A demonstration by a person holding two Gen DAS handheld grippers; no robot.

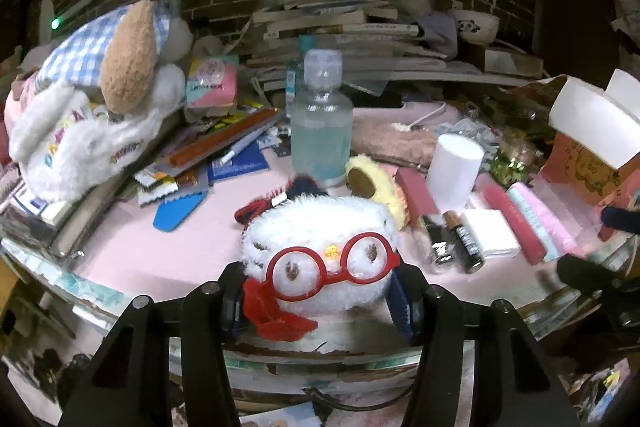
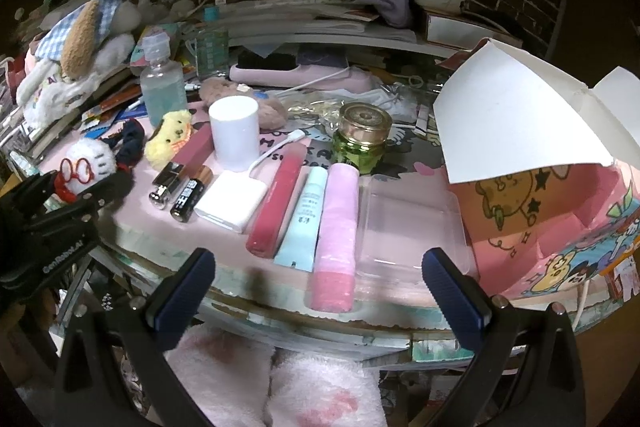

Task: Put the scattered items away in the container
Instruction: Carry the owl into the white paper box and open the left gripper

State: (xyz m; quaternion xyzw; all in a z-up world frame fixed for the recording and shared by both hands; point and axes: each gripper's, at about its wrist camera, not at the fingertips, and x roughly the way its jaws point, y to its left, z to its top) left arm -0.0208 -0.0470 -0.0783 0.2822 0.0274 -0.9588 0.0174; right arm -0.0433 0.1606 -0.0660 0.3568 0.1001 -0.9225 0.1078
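A white fluffy plush with red glasses [image 1: 320,259] sits at the pink table's near edge, and my left gripper [image 1: 320,307] is shut on it, one blue pad pressing each side. In the right wrist view the same plush [image 2: 90,159] shows at the far left between the left gripper's fingers [image 2: 108,187]. My right gripper [image 2: 320,291] is open and holds nothing, hanging just before the table edge. A pink tube [image 2: 336,223] lies beyond it. The pink cartoon box [image 2: 560,219], its white flaps up, stands on the right.
In a row lie a lipstick [image 2: 166,183], a battery [image 2: 192,195], a white charger [image 2: 230,205], a red tube [image 2: 278,197], a pale blue tube [image 2: 306,215] and a clear tray [image 2: 412,223]. Behind stand a white cylinder [image 2: 234,133], a green jar [image 2: 362,139], a yellow plush [image 2: 170,139] and a bottle [image 2: 162,87].
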